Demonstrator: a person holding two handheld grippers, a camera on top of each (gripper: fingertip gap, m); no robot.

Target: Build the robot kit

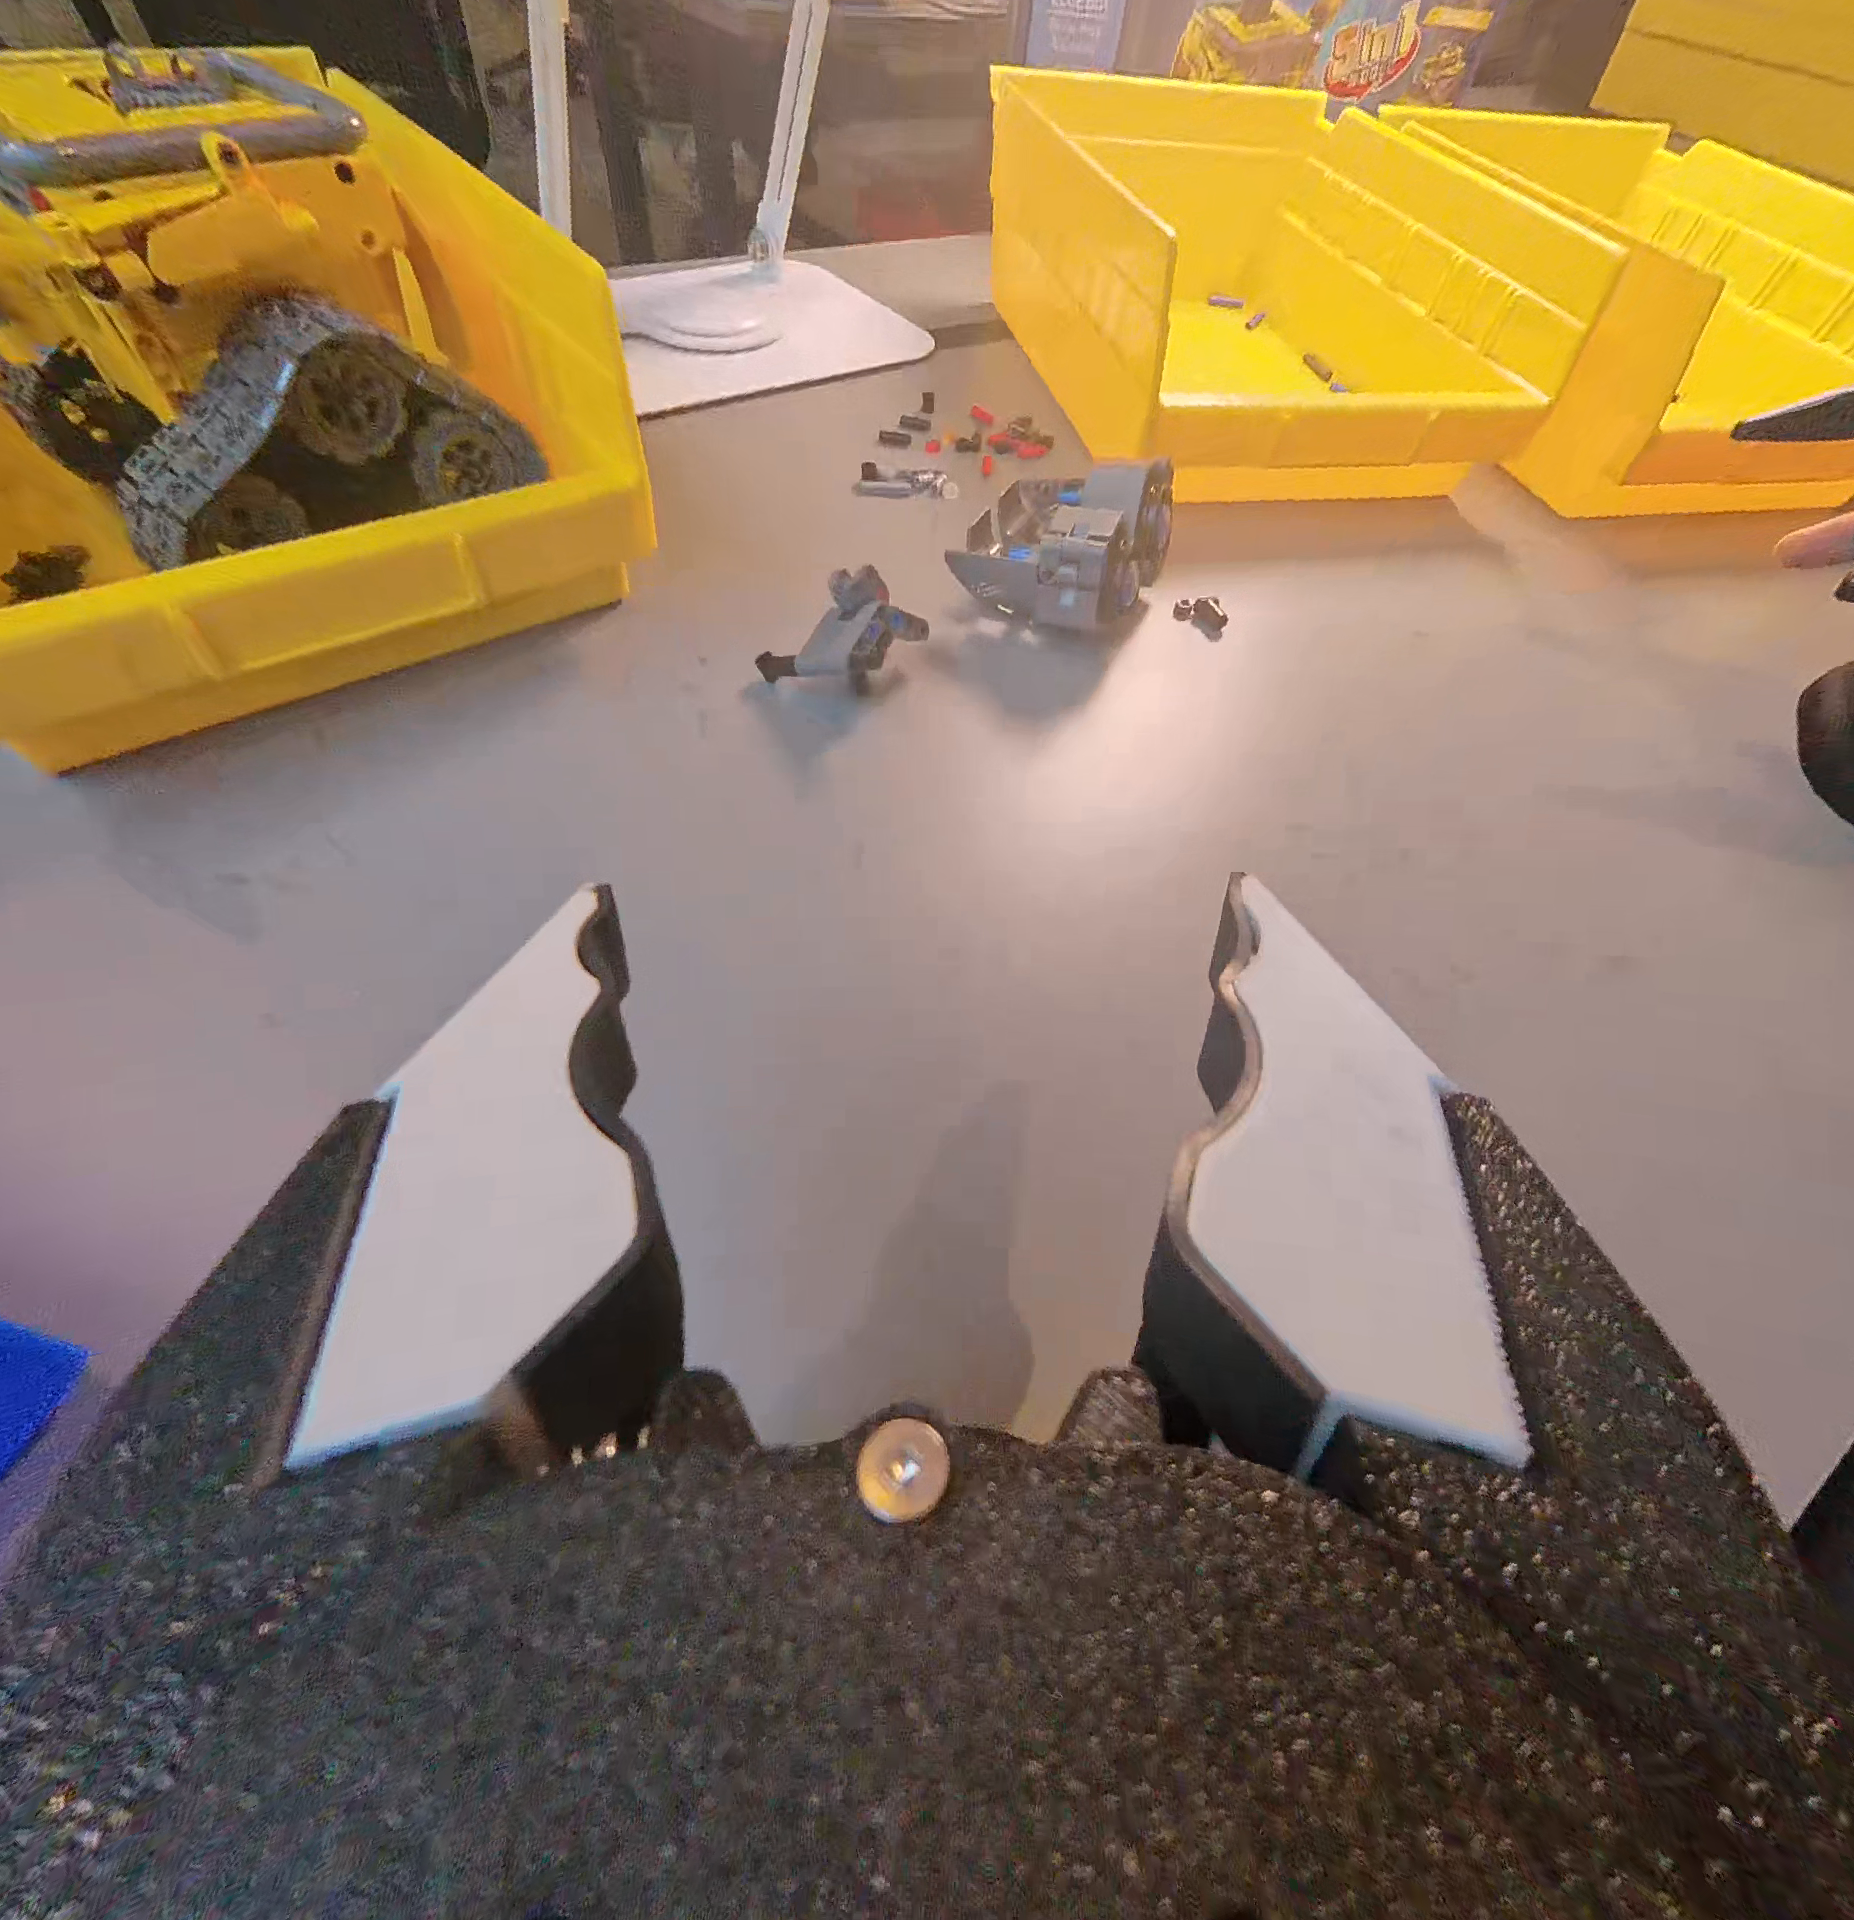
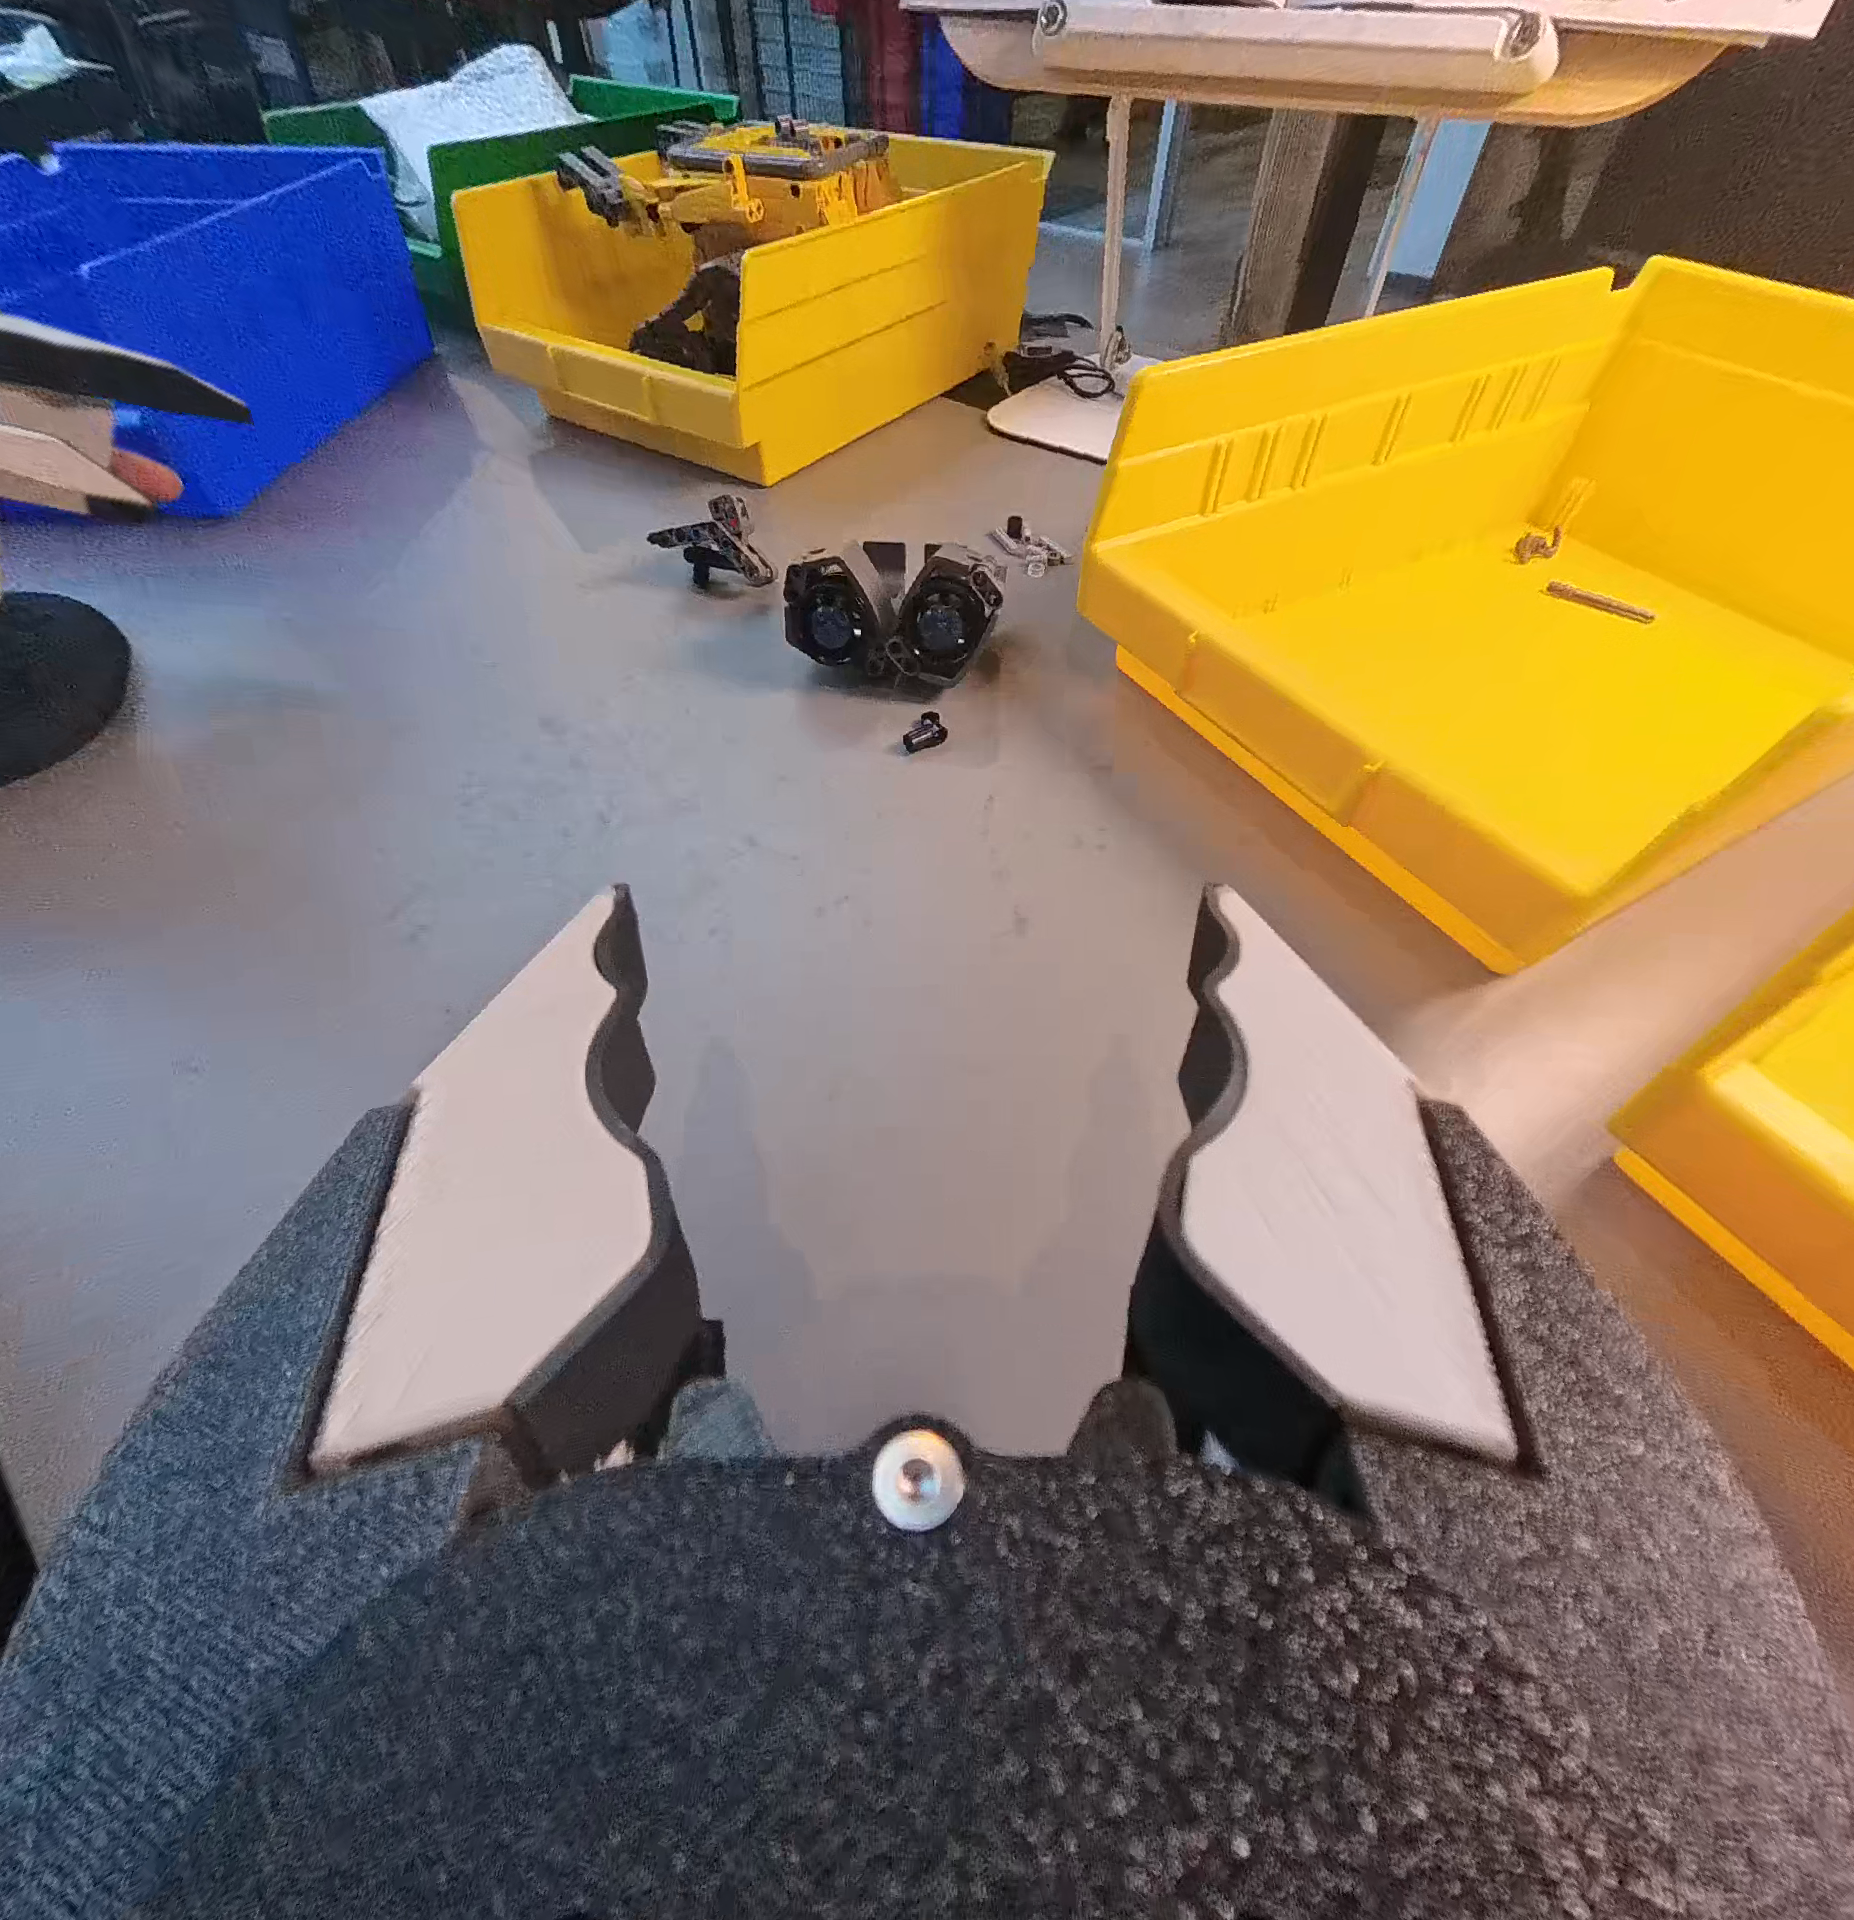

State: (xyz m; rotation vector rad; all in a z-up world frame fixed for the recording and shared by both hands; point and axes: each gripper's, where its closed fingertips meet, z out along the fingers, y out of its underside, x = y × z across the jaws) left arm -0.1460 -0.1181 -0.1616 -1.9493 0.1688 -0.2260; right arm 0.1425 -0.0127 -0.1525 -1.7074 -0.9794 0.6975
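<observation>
- Left wrist view: my left gripper [image 1: 918, 914] hovers over the grey desk [image 1: 902, 810] with its fingers spread wide and nothing between them.
- Ahead of the fingertips lie a dark grey block assembly with wheels [image 1: 1068, 556], a smaller grey piece [image 1: 850, 634] just left of it, and a scatter of tiny red and black pins [image 1: 964, 431] beyond.
- Ahead and left stands a yellow bin [image 1: 383, 582] holding a tracked yellow model [image 1: 227, 343]; ahead and right are open yellow bins [image 1: 1318, 343]. A white lamp base [image 1: 767, 332] sits between them.
- Right wrist view: my right gripper [image 2: 912, 925] is likewise spread and empty above the desk.
- Straight ahead sits the wheeled assembly [image 2: 892, 623], a small black peg [image 2: 923, 734] nearer my fingertips, nothing in between.
- An open yellow bin [image 2: 1422, 748] flanks the right; a blue bin [image 2: 227, 281] lies far left.
</observation>
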